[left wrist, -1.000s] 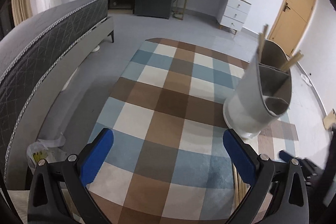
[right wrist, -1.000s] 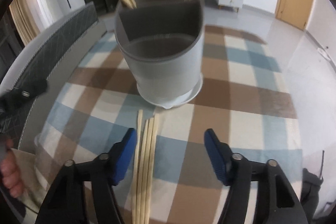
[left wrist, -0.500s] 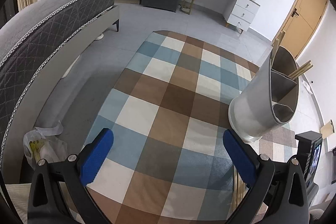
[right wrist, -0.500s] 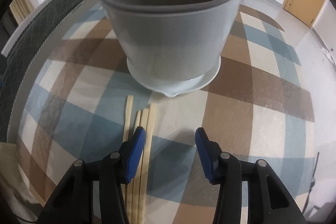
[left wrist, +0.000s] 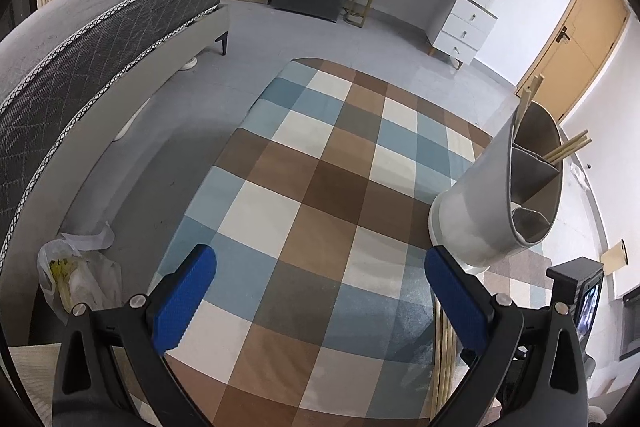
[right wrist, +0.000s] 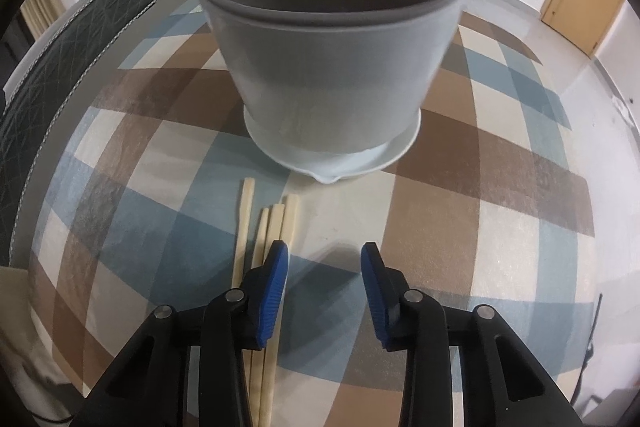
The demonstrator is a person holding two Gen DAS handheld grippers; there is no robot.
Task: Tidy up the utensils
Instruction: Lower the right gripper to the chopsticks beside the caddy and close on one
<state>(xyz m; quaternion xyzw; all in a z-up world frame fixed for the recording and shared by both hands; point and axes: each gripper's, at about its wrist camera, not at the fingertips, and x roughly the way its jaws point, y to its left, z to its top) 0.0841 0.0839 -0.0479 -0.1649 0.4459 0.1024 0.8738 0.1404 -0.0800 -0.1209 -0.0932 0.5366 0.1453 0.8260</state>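
Note:
A grey divided utensil holder stands on the checked cloth, close in front of my right gripper. Several wooden chopsticks lie flat on the cloth just below the holder, under and beside the right gripper's left finger. The right gripper is open and empty, low over the cloth. In the left wrist view the holder is at the right with chopsticks standing in it. My left gripper is wide open and empty above the cloth; loose chopsticks lie by its right finger.
The checked cloth covers the table. A bed runs along the left, with a plastic bag by its foot. A white dresser and a wooden door are far behind.
My right gripper has moved down and closer to the holder and the loose chopsticks, and its fingers have narrowed. The left gripper has lifted and drawn back slightly, still wide open.

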